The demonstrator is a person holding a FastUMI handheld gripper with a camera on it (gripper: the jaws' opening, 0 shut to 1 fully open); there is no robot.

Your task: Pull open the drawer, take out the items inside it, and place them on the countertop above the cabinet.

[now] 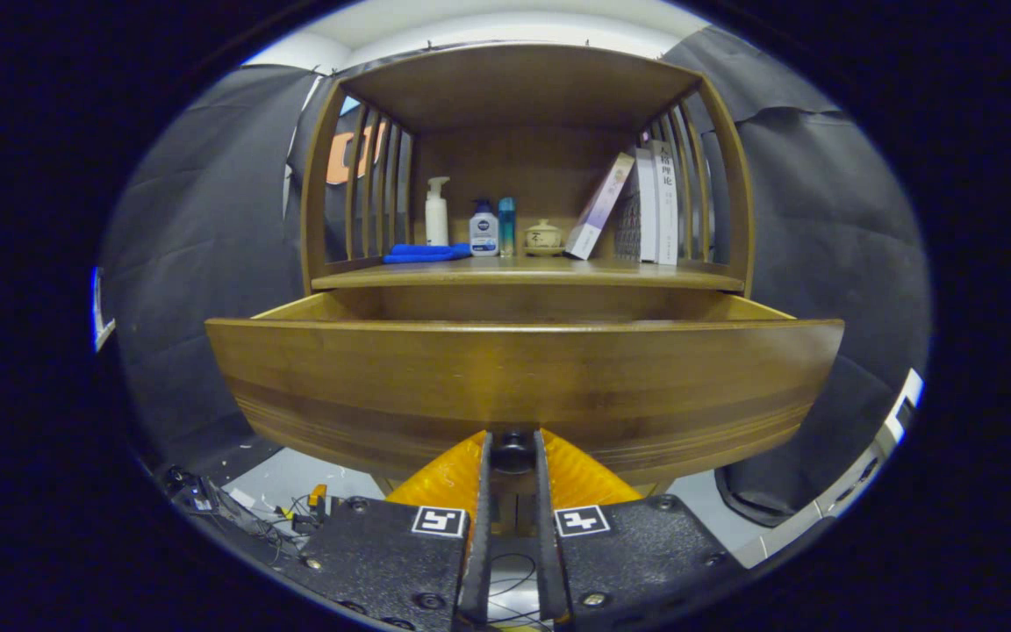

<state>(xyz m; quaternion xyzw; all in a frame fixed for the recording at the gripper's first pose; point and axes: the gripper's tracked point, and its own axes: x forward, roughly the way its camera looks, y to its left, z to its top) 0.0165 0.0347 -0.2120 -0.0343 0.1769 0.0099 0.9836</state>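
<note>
The gripper is clamped on the dark knob at the lower middle of the drawer front, with both fingers pressing its sides. The drawer already stands out from the cabinet, its front panel close to the camera and its side walls running back under the countertop; what lies inside is hidden behind the panel. The step in hand looks like the pull itself, and it is best done straight back along the drawer's own line, level and even, since a sideways or downward tug could let the small round knob slip from the fingers or jam the drawer in its runners. Enough opening is needed for the gripper to reach down inside afterwards. On the countertop, from left to right, a blue cloth lies near the left front edge, then a white pump bottle, a small bottle and a blue tube stand toward the back, a small lidded pot sits at the middle, and books lean and stand at the right side. The front edge in the middle is bare and looks like the roomiest landing place. Black cloth hangs on both sides, and cables lie on the pale floor below.
</note>
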